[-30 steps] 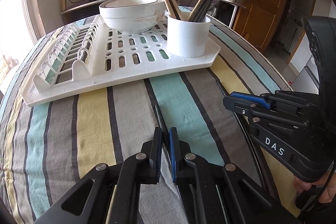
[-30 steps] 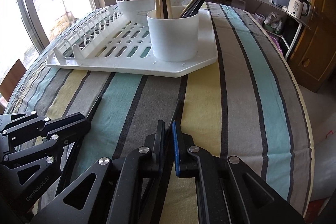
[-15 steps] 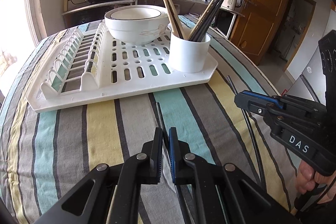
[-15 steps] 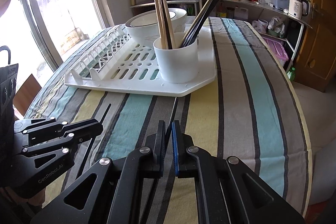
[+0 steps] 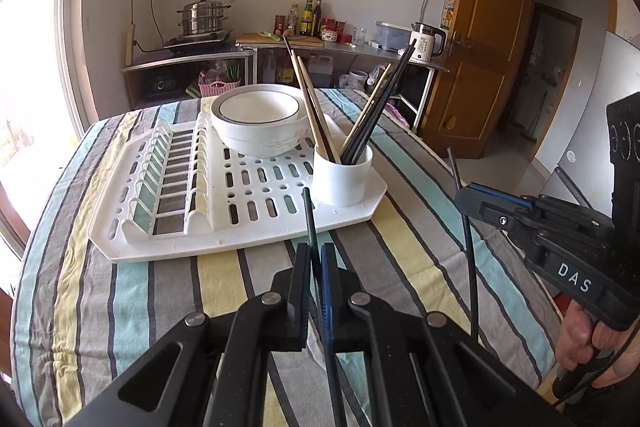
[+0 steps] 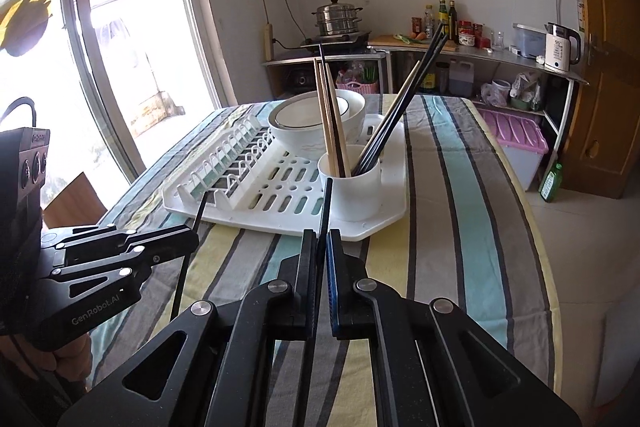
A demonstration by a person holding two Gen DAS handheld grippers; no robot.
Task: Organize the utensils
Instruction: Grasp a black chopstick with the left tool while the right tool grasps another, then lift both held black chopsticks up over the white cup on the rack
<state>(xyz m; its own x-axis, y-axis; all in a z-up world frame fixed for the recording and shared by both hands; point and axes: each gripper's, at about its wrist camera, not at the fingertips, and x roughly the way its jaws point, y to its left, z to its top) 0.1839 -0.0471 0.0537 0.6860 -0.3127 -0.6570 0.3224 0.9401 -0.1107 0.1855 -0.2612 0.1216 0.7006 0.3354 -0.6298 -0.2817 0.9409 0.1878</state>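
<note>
Each claw grips one black chopstick above the striped desk.
Left claw (image 5: 315, 259) and right claw (image 6: 322, 247) clamp a left chopstick (image 5: 309, 215) and right chopstick (image 6: 326, 203), tips pointing to 12 o'clock toward the white cup (image 6: 352, 187) on the rack (image 5: 240, 227).

Surface cloth (image 5: 420, 239): stripes, teal/yellow/grey w/ thin black lines. Drying rack (image 5: 256, 187): white, slotted. Bowl (image 5: 260, 119): white, thin dark rim line, faint grey motif on side. Cup (image 5: 342, 179): plain white. Chopsticks in cup: black bunch (image 5: 380, 107) + pale wood ones (image 5: 312, 107). Left tool (image 5: 315, 267): black, 1 blue pad, black chopstick (image 5: 309, 215). Right tool (image 6: 322, 255): same, black w/ blue pad, black chopstick (image 6: 327, 203). Door (image 5: 472, 39): orange-brown wood.
</note>
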